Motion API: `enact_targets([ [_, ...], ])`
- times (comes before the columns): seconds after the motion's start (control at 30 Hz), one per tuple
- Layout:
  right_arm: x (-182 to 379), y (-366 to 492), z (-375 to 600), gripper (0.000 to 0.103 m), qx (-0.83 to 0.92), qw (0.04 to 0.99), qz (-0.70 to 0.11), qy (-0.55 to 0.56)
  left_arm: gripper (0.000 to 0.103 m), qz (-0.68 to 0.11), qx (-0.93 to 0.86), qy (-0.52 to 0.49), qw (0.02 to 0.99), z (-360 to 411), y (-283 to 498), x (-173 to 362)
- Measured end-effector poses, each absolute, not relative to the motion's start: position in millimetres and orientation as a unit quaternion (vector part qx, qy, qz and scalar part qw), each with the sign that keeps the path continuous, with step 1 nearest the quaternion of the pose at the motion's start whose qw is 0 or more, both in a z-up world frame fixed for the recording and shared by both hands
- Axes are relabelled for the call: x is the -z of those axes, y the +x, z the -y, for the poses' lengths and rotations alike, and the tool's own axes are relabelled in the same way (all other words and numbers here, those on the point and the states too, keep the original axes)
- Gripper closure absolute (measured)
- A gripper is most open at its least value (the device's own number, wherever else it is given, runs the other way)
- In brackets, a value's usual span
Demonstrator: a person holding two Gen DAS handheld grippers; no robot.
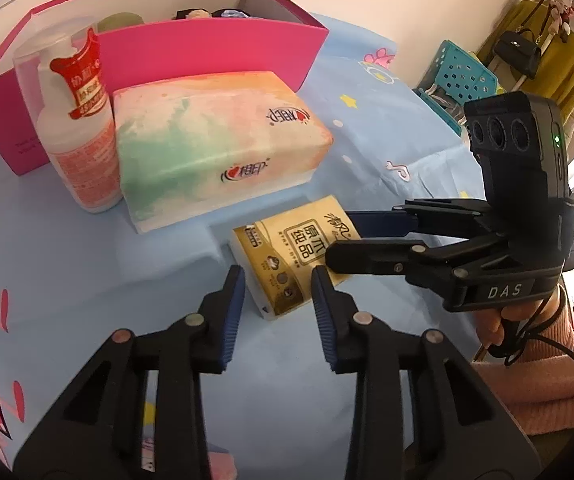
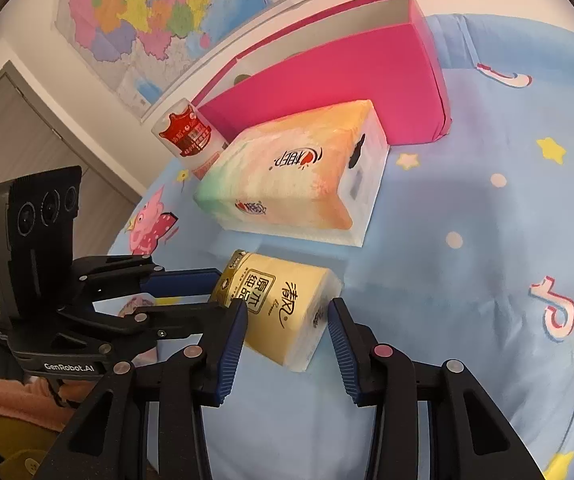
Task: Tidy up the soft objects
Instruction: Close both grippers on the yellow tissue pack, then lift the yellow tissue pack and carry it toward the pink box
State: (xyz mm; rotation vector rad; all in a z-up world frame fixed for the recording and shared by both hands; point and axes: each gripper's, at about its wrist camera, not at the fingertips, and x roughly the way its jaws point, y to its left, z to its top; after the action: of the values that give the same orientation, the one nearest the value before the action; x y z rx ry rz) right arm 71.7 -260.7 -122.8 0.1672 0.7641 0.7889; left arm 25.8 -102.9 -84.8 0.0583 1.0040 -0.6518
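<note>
A small yellow tissue pack point(image 1: 287, 256) point(image 2: 283, 304) sits low on the blue cartoon bedsheet point(image 1: 87, 260). My left gripper point(image 1: 279, 278) has its blue pads closed against the pack's near end. In the right wrist view the left gripper point(image 2: 223, 292) reaches in from the left onto that same end. My right gripper point(image 2: 289, 306) straddles the pack's other end with both pads against it. It enters the left wrist view from the right point(image 1: 339, 238), pinching the pack's corner. I cannot tell whether the pack rests on the sheet or hangs just above it.
A large pastel tissue pack point(image 1: 215, 140) point(image 2: 295, 176) lies just beyond, with a lotion bottle point(image 1: 79, 140) point(image 2: 191, 140) beside it. Behind both stands an open pink box point(image 1: 207, 52) point(image 2: 327, 80) holding several soft items. A teal stool point(image 1: 459, 76) stands off the bed. A hand in a pink sleeve point(image 1: 527, 368) holds the right gripper.
</note>
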Motion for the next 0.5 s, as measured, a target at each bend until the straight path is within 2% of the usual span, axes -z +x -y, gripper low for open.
enact_targets([
  [0.5, 122.9, 68.2, 257.4, 0.069, -0.370, 0.853, -0.360, 0.079, 0.067, -0.471, 0.316, 0.015, 0.823, 99.3, 25.6, 82.3],
])
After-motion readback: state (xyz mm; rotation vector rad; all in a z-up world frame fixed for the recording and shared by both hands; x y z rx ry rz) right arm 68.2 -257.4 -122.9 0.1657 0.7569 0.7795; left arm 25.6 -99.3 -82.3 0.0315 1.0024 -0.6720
